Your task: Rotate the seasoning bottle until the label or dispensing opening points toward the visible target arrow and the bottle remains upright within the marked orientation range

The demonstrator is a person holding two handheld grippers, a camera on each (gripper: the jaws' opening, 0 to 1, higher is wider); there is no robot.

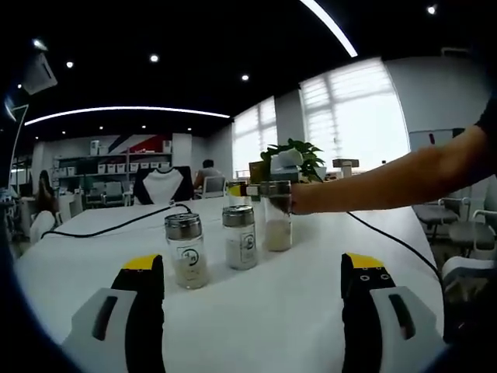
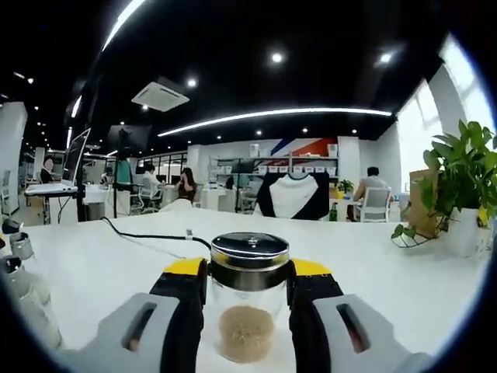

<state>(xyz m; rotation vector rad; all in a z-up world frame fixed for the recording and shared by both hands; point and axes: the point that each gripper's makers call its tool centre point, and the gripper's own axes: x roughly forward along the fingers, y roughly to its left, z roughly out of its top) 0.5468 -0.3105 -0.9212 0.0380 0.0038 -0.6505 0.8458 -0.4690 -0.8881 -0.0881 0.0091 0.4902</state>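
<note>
left gripper view: left gripper (image 1: 252, 284) jaws wide apart, empty; seasoning bottle (image 1: 277, 216) upright on table (image 1: 311, 311), far side, past two other shakers (image 1: 186, 250)
right gripper view: right gripper (image 2: 248, 273) clamped on the bottle just under its cap, axis vertical; right nearer; arrow not visible

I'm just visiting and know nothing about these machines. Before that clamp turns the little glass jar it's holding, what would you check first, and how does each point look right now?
1. Grip: the right gripper is shut on the clear glass seasoning bottle with a shiny metal lid, jaws on both sides below the lid. Ok.
2. Bottle upright: the lid looks level. Ok.
3. Target arrow on the white table: I see none. Cannot tell.
4. Label or opening direction: no label faces this camera. Cannot tell.
5. Neighbours: two other metal-lidded glass shakers stand apart from the held bottle in the left gripper view. Ok.
6. Left gripper: open, holding nothing, back from the bottles. Ok.
</note>
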